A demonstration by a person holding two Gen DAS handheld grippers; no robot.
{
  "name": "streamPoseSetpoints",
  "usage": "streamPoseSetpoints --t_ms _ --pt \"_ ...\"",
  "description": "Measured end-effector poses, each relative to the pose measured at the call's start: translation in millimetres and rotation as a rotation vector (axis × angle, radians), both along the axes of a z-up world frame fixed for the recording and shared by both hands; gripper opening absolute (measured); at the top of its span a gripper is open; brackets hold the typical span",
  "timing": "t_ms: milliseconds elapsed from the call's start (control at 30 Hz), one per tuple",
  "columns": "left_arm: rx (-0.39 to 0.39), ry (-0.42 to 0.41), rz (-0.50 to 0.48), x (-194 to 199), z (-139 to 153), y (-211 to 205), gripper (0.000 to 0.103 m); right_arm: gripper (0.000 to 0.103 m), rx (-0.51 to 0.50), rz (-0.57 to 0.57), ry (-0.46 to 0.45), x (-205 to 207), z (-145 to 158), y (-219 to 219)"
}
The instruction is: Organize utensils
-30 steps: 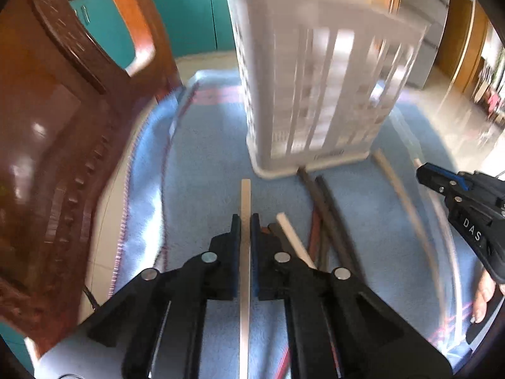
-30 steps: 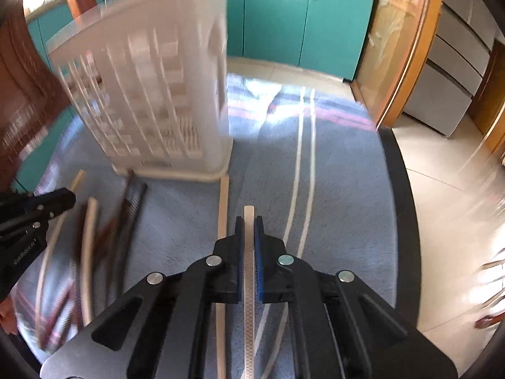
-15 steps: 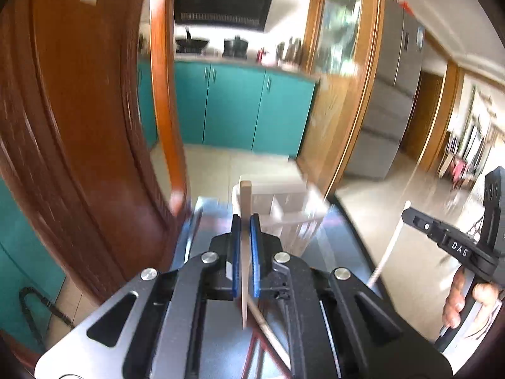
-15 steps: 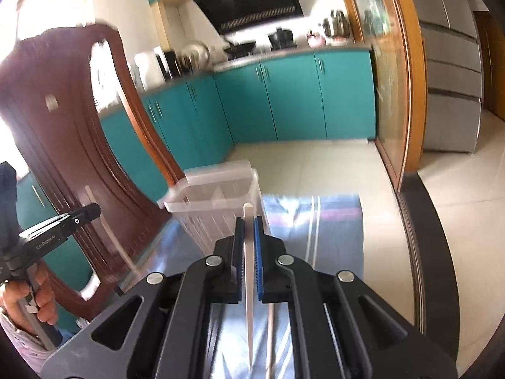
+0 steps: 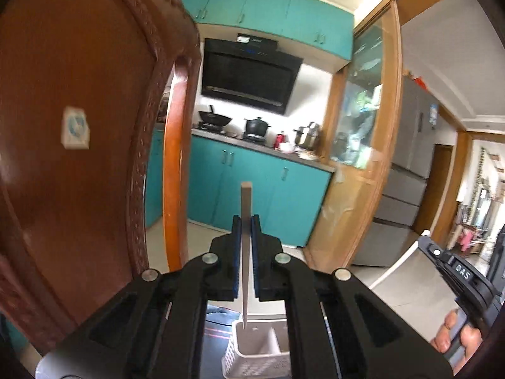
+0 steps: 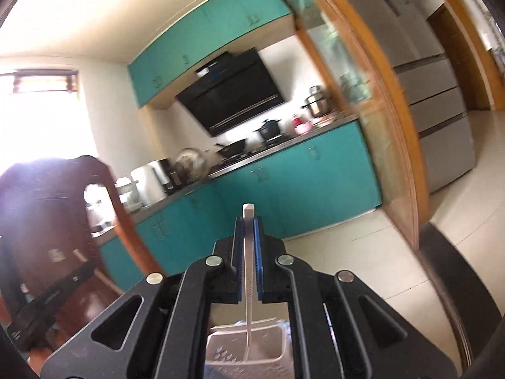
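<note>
Holder mostly hidden from me

My gripper bodies cover most of the white holder point(image 5: 252, 352), its base cut off at the bottom edge; I can't tell which compartment either chopstick point(image 6: 249, 284) tip sits above.

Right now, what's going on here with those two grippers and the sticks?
A person holds a gripper in each hand. The left gripper is shut on a wooden chopstick, held upright with its lower tip over the white utensil basket. The right gripper is shut on a white chopstick, also pointing down into that basket. Neither has been released yet.
</note>
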State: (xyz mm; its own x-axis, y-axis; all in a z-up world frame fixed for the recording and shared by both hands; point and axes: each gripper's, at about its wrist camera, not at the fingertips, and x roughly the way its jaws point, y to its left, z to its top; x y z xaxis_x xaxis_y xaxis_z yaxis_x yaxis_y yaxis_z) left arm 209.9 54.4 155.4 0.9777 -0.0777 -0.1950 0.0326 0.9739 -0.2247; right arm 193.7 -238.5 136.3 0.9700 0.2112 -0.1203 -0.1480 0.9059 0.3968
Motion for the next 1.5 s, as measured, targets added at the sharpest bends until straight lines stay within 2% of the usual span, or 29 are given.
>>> streamPoseSetpoints --t_ms 100,233,433,600,667,733,833,900,933,967,1033,1133,1200,1267,1367,1500 --pt "0.018 0.062 -0.001 20 -24 -9 0.007 0.007 -0.074 -0.007 0.062 20 -22 12" --pt "0.009 0.163 -0.011 47 -62 -14 0.007 0.007 -0.100 0.029 0.123 30 -49 16" --pt "-0.065 0.252 -0.041 55 -92 2 0.007 0.007 -0.149 0.066 0.165 34 -66 26" --pt "-0.037 0.243 -0.054 46 -94 5 0.008 0.009 -0.168 0.076 0.173 29 -69 26" --pt "-0.028 0.244 -0.060 39 -98 8 0.008 0.016 -0.152 0.077 0.172 26 -71 21" --pt "-0.019 0.245 -0.069 36 -99 8 0.008 0.034 -0.135 0.074 0.166 18 -70 15" --pt "-0.012 0.236 -0.084 34 -98 9 0.010 0.038 -0.101 0.043 0.147 8 -71 -2" --pt "-0.002 0.223 -0.094 29 -98 11 0.020 0.039 -0.089 -0.003 0.162 4 -77 -16" --pt "0.003 0.215 -0.098 26 -97 11 0.023 0.039 -0.085 -0.024 0.174 4 -81 -23" --pt "0.005 0.207 -0.102 22 -97 12 0.032 0.039 -0.084 -0.044 0.192 4 -86 -29" --pt "0.009 0.183 -0.131 11 -96 13 0.038 0.040 -0.106 -0.083 0.258 9 -103 -41" --pt "0.045 0.181 -0.210 1 -102 8 0.040 0.040 -0.177 -0.078 0.398 22 -137 -46" --pt "0.104 0.228 -0.277 -2 -113 -1 0.040 0.040 -0.233 -0.024 0.539 34 -167 -37" --pt "0.150 0.296 -0.318 3 -125 -14 0.040 0.040 -0.271 0.044 0.639 41 -192 -24" --pt "0.180 0.419 -0.338 11 -149 -23 0.040 0.040 -0.322 0.120 0.716 45 -216 3" --pt "0.140 0.647 -0.327 33 -194 -26 0.034 0.040 -0.390 0.171 0.736 45 -228 32"
